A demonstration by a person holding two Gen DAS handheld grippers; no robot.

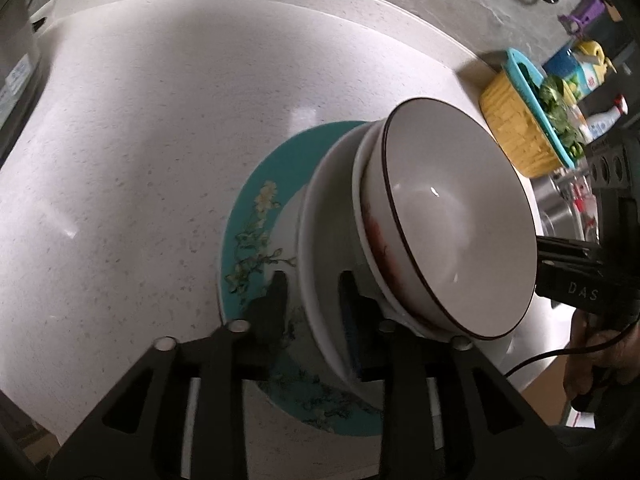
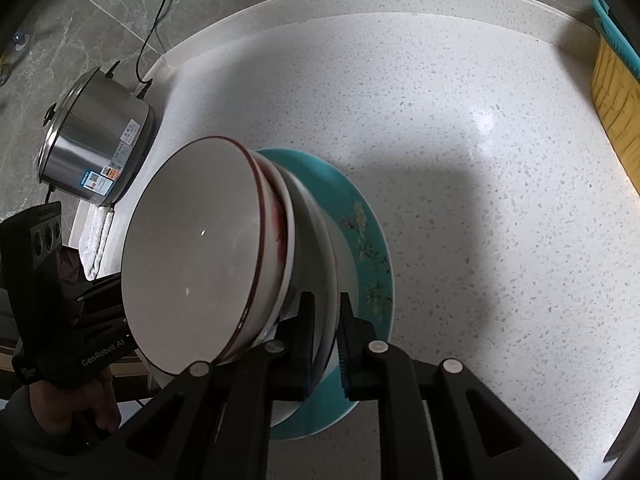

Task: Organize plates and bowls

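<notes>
Both tongs, left tongs (image 1: 312,292) and right tongs (image 2: 324,312), pinch the white plate's (image 1: 316,240) rim under the stacked bowls (image 1: 452,216); move level and together over the teal plate (image 1: 248,216).

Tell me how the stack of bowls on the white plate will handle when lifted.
Probably heavy: the bowl stack looks like glazed ceramic. Likely slippery and breakable; the top bowl's gloss shows glare. It may slide, since only the white plate rim is gripped.

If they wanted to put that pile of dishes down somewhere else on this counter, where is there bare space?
Bare speckled counter runs from the teal plate back to the raised edge and across to the yellow basket. It is crowded at the steel pot with the folded cloth, and at the bottles beyond the basket.
</notes>
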